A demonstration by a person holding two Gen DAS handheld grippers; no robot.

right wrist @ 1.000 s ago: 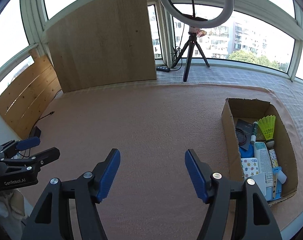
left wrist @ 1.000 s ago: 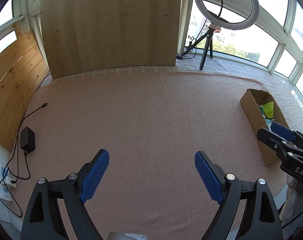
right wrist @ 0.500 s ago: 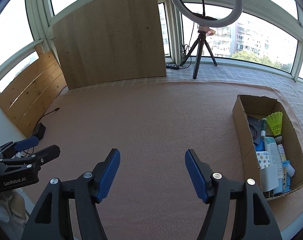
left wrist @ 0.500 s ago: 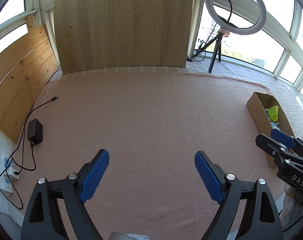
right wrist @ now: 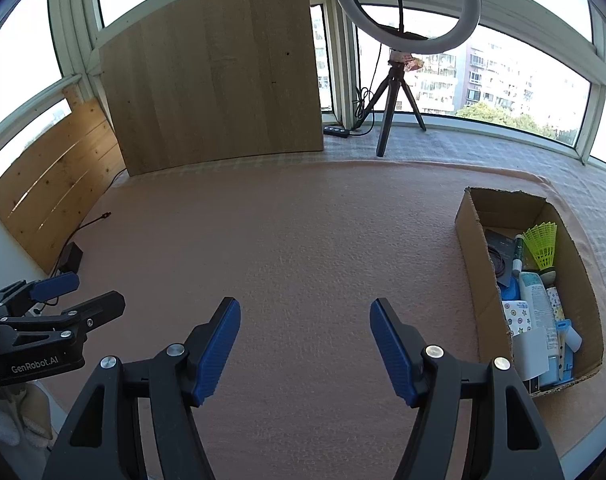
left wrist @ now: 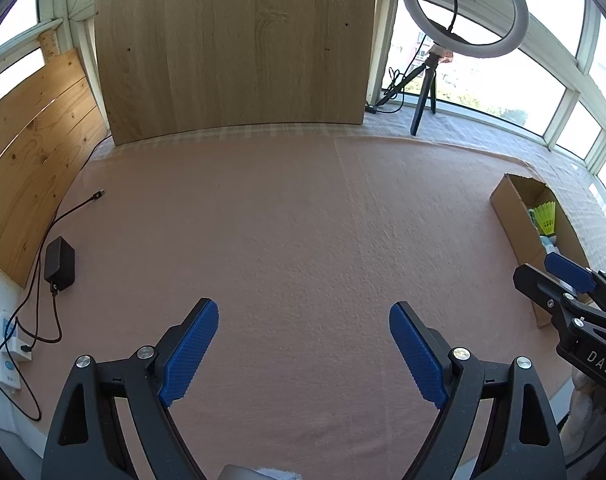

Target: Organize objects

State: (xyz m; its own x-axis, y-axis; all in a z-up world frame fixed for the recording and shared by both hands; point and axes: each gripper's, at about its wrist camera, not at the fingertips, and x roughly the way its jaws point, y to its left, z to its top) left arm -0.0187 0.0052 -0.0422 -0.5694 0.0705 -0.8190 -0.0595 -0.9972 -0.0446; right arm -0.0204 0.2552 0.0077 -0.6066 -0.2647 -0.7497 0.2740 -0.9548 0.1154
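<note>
Jaws stand wide on both grippers, left gripper (left wrist: 303,316) and right gripper (right wrist: 305,312), each holding nothing and poised over bare pink cloth (right wrist: 303,248) on the bench. At far left a wood panel (left wrist: 27,152) leans along the edge, with a black adapter (left wrist: 59,263) and its cable (left wrist: 73,210) lying on the cloth just before it, and a white power strip (left wrist: 11,354) below the bench edge. A larger board (right wrist: 215,80) stands at the back, and to its right a ring light (right wrist: 407,4) on a tripod. At far right sits the box (right wrist: 469,240), cardboard and open-topped, already packed: a yellow shuttlecock (right wrist: 543,246), a white tube (right wrist: 537,300), a dotted pack (right wrist: 517,316), a dark flat item with a coiled wire, and blue pieces I cannot identify. No loose object shows on the cloth, so the sorting looks near done. These items should be light; the shuttlecock's skirt is fragile, so its cork base is the place to pinch; the tube may be slick and wants a hold across its middle. The thin box walls would buckle under a hard squeeze and crowd any reach inside. The cable could snag the left gripper if it swings that way.
</note>
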